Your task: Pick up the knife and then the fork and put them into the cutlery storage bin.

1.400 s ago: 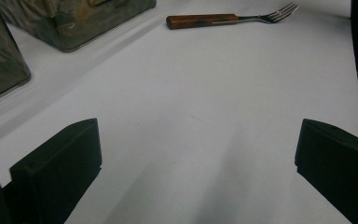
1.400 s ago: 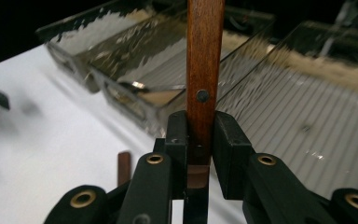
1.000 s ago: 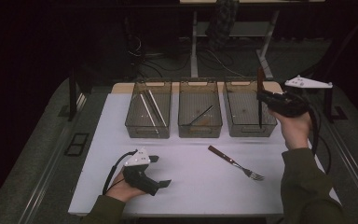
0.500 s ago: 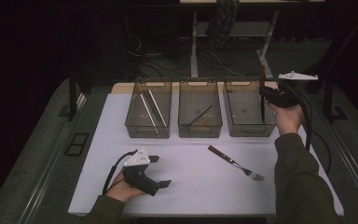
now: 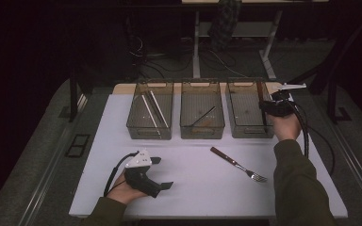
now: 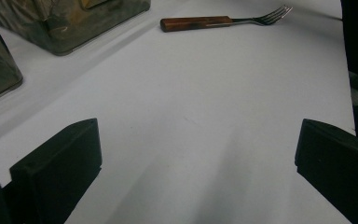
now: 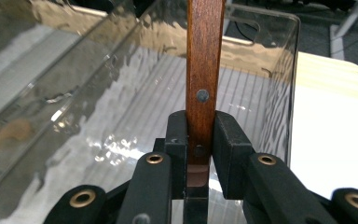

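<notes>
Our right tool [image 7: 200, 140] is clamped on a wooden-handled utensil [image 7: 205, 70] over the right bin [image 5: 250, 109]; our left tool [image 6: 191, 163] rests wide open and empty. The fork [image 5: 238, 164] remains on the counter [image 5: 193, 188].

Before us: our left gripper [image 6: 198, 158], its two black jaws set wide apart over the bare white table [image 6: 205, 107]. Beyond, a wooden-handled fork [image 6: 223, 20] lying flat. At upper left, corners of two clear bins [image 6: 74, 23].
</notes>
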`<state>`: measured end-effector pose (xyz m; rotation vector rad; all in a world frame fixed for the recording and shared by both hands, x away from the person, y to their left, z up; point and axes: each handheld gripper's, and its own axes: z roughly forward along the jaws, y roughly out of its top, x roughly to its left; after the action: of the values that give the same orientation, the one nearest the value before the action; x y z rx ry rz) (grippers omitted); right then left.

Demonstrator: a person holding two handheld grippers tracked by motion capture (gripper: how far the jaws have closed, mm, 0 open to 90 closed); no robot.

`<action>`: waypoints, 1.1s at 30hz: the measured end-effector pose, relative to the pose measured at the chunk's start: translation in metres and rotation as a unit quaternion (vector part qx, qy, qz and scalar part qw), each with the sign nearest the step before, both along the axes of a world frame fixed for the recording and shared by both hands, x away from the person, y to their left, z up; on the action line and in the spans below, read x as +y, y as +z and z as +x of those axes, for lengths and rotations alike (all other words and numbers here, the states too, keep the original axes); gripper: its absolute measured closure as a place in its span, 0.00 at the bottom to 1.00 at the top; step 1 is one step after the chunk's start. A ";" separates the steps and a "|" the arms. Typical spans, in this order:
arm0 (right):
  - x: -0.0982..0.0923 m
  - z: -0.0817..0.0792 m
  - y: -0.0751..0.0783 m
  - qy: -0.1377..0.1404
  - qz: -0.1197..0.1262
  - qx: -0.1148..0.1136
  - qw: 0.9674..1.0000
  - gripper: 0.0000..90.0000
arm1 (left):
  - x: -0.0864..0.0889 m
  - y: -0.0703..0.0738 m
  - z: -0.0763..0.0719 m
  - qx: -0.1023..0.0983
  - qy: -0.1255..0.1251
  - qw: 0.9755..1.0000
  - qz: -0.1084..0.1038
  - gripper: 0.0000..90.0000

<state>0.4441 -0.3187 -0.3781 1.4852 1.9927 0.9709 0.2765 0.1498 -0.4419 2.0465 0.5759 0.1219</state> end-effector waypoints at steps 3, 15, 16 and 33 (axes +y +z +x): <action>0.000 0.000 -0.001 0.000 0.002 0.001 1.000 0.85 | 0.000 0.000 0.000 0.000 0.000 1.000 0.000 0.00; -0.002 -0.012 0.011 0.023 0.031 -0.016 0.999 0.44 | -0.001 0.000 -0.001 -0.001 -0.002 1.000 0.001 0.00; -0.002 -0.013 0.011 0.027 0.038 -0.014 0.999 0.44 | -0.001 0.000 -0.001 -0.001 -0.001 1.000 0.001 0.00; 0.004 -0.065 0.014 0.127 0.065 -0.020 0.989 0.15 | 0.001 0.000 0.000 0.002 0.005 1.000 -0.001 0.00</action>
<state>0.3791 -0.3146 -0.3641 1.2845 2.1624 1.2475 0.2765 0.1504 -0.4421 2.0424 0.5870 0.1234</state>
